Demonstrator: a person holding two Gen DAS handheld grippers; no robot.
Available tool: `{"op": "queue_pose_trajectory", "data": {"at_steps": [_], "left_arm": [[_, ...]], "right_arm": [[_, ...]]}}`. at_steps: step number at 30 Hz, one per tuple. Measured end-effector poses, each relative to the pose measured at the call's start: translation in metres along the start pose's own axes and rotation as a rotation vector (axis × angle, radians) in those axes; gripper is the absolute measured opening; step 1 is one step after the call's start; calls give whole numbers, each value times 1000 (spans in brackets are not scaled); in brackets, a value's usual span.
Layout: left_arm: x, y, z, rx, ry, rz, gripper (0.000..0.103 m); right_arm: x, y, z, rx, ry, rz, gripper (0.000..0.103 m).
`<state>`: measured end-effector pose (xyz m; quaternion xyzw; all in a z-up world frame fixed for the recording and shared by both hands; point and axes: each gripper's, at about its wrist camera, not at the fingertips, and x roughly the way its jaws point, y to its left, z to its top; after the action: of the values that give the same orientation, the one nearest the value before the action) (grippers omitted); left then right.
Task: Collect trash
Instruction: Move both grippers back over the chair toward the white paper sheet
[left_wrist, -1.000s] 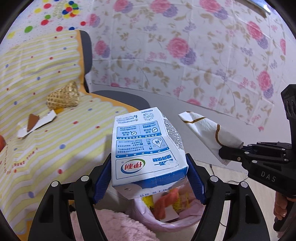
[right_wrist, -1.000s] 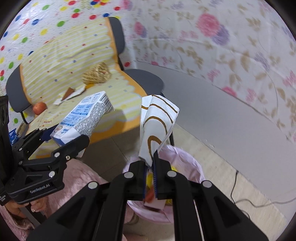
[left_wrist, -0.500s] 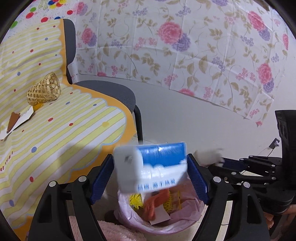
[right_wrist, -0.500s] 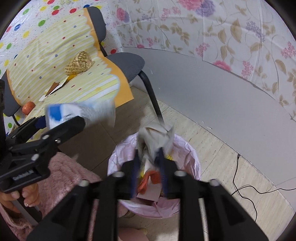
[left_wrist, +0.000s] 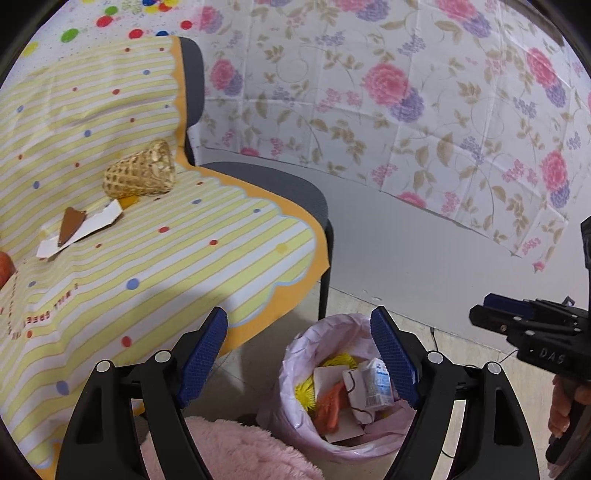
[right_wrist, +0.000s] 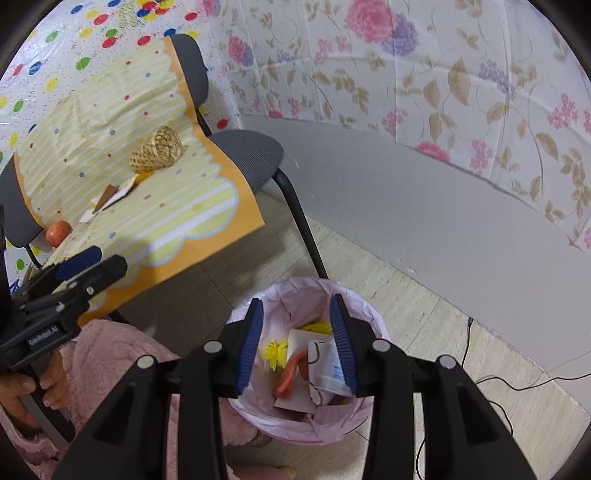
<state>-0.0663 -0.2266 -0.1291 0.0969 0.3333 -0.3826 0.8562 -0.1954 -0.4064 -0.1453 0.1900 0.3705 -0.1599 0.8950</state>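
A flowered sheet (left_wrist: 406, 110) is hanging on the wall behind a chair (left_wrist: 280, 192) draped in striped cloth. From the left wrist, the left gripper (left_wrist: 299, 354) is hovering wide open and empty above the lined bin (left_wrist: 295, 369), where the milk carton (left_wrist: 376, 384) is lying among trash. From the right wrist, the right gripper (right_wrist: 297, 341) is opening over the same bin, nothing between its pads

Bin (right_wrist: 364, 314) mouth is open from above, with trash piled inside. Chair leg (right_wrist: 301, 225) and hanging cloth edge (right_wrist: 207, 243) crowd its far-left side; floor (right_wrist: 424, 306) to the right is free.
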Motion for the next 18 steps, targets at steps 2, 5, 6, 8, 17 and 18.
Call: {"op": "queue_pose_trajectory", "data": {"at_steps": [2, 5, 6, 8, 17, 18], "left_arm": [[-7, 5, 0, -7, -10, 15, 80], [-18, 17, 1, -30, -26, 38, 80], [-23, 23, 0, -40, -28, 52, 80], [-29, 33, 1, -59, -36, 71, 80], [-61, 103, 4, -172, -62, 237, 80], [-65, 112, 5, -186, -66, 255, 80]], "right_arm": [[-6, 6, 3, -8, -13, 6, 37], [-13, 18, 9, -31, -37, 19, 37], [-16, 23, 12, -39, -45, 26, 37], [-18, 34, 19, -55, -59, 40, 37], [-2, 94, 53, -155, -77, 131, 37], [1, 102, 58, -167, -78, 142, 37]]}}
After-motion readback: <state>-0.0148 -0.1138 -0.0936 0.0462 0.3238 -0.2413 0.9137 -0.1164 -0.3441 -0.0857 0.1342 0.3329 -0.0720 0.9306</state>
